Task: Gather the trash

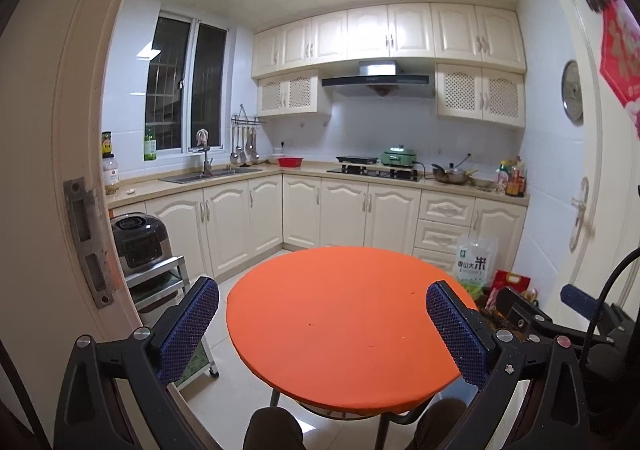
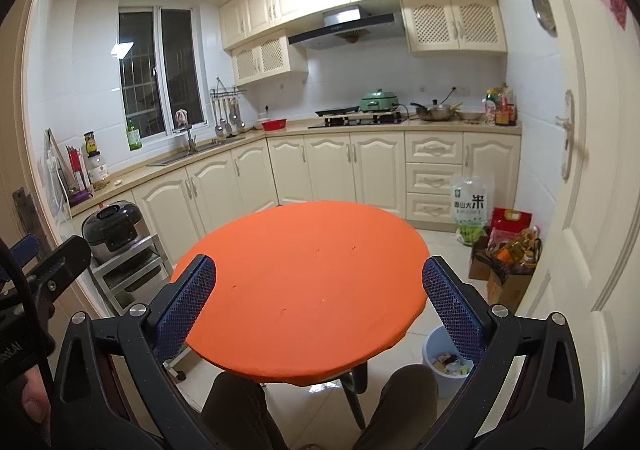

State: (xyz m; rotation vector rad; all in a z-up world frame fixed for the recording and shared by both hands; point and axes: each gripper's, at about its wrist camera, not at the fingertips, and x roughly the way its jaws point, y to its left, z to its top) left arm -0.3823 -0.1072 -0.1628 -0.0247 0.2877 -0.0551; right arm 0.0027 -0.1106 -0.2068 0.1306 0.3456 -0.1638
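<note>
Both claws up in front of me rn, pointing over the round orange counter (image 2: 304, 282). Left claw (image 1: 322, 330) is spread wide w/ nothing between the blue pads, right claw (image 2: 320, 302) same deal, wide apart and empty. Thing is, I can't spot any real trash on the counter top, just a few tiny specks, too small to tell what they are. The only trash I can see is already sitting in the small blue bin (image 2: 434, 346) on the floor, tucked just beside the counter's edge and partly behind the right claw's right finger. So the key relation imo: the bin lies down and to the right of the right claw, below the counter rim, and the right claw is clearly the nearer one. In the left view the bin doesn't show at all, it's hidden somewhere behind the counter and the other rig. Bin stands upright, mouth facing up, so I'd guess any drop has to come from above. My read is the job's near done, or the next bit of trash is somewhere off-camera.
</note>
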